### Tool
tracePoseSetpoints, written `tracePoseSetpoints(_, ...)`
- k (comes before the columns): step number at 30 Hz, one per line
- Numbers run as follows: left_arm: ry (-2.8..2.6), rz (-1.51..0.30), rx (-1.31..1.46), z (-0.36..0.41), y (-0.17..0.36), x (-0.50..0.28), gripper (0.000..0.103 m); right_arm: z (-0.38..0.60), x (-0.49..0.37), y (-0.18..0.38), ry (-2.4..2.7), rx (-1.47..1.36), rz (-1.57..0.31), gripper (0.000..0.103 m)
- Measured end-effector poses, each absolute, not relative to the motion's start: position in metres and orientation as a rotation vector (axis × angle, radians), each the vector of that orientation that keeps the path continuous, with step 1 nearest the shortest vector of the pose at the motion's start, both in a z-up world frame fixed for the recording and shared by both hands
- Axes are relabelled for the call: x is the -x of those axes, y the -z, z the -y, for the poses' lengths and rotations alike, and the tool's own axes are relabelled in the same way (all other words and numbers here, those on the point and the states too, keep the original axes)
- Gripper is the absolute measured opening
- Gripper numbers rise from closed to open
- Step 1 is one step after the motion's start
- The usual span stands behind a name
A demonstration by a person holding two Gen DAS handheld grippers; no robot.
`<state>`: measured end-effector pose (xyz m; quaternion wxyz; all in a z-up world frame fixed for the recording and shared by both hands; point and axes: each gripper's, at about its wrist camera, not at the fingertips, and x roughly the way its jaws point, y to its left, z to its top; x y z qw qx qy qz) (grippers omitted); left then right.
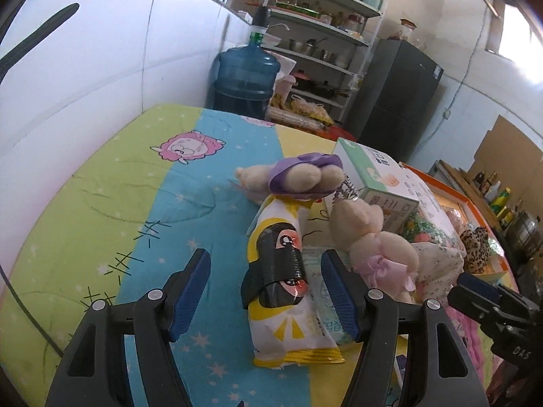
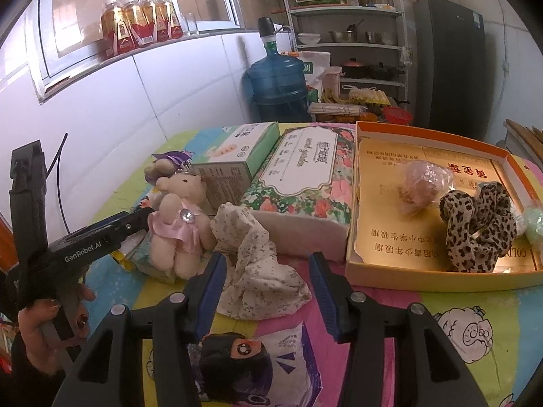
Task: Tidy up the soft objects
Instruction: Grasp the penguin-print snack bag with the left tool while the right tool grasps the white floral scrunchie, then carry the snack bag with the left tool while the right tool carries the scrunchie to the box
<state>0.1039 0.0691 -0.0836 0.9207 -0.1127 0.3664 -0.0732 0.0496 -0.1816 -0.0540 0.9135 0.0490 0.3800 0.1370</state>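
My left gripper is open, its blue pads on either side of a yellow-and-white tissue pack with a cartoon face, lying on the cloth. A beige bear in a pink dress sits just right of it, also seen in the right wrist view. A bear in purple lies behind. My right gripper is open over a crumpled floral cloth. The orange-rimmed box holds a leopard-print soft item and a pink bagged item.
A white-green carton and a floral tissue pack stand behind the toys. Another cartoon tissue pack lies under my right gripper. A water jug, shelves and a fridge stand beyond the table.
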Motion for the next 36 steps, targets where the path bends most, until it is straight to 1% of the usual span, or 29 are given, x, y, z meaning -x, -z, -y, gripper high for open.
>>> tracePoseSetpoints(7, 0.164, -0.785, 0.253, -0.073, 0.090, -0.112, 0.069, 0.180, -0.055, 0.059, -0.292, -0.104, -0.798, 0.050)
tracePoseSetpoints(9, 0.167, -0.788, 0.257, -0.076, 0.091, -0.115, 0.059, 0.178, -0.056, 0.059, -0.301, -0.103, -0.799, 0.050)
tracePoseSetpoints(11, 0.173, -0.788, 0.262, -0.078, 0.092, -0.116, 0.053, 0.176, -0.057, 0.059, -0.307, -0.101, -0.799, 0.050)
tracePoseSetpoints(14, 0.200, -0.780, 0.264, -0.076, 0.091, -0.116, 0.041, 0.175, -0.058, 0.060, -0.318, -0.106, -0.802, 0.050)
tracePoseSetpoints(15, 0.204, -0.777, 0.261, -0.075, 0.092, -0.114, 0.039, 0.176, -0.058, 0.060, -0.322, -0.110, -0.800, 0.047)
tracePoseSetpoints(16, 0.204, -0.776, 0.256, -0.074, 0.091, -0.114, 0.039, 0.176, -0.058, 0.060, -0.329, -0.116, -0.800, 0.043)
tracePoseSetpoints(17, 0.205, -0.777, 0.255, -0.073, 0.092, -0.114, 0.038, 0.176, -0.058, 0.061, -0.336, -0.121, -0.801, 0.033)
tracePoseSetpoints(18, 0.206, -0.776, 0.257, -0.074, 0.092, -0.113, 0.038, 0.177, -0.059, 0.061, -0.340, -0.125, -0.801, 0.026)
tracePoseSetpoints(21, 0.209, -0.774, 0.273, -0.076, 0.092, -0.112, 0.037, 0.179, -0.058, 0.061, -0.346, -0.130, -0.800, 0.017)
tracePoseSetpoints(27, 0.200, -0.765, 0.263, -0.074, 0.091, -0.104, 0.037, 0.180, -0.055, 0.058, -0.347, -0.131, -0.784, 0.013)
tracePoseSetpoints(36, 0.196, -0.738, 0.261, -0.075, 0.080, -0.090, 0.037, 0.183, -0.046, 0.047, -0.351, -0.132, -0.749, 0.012)
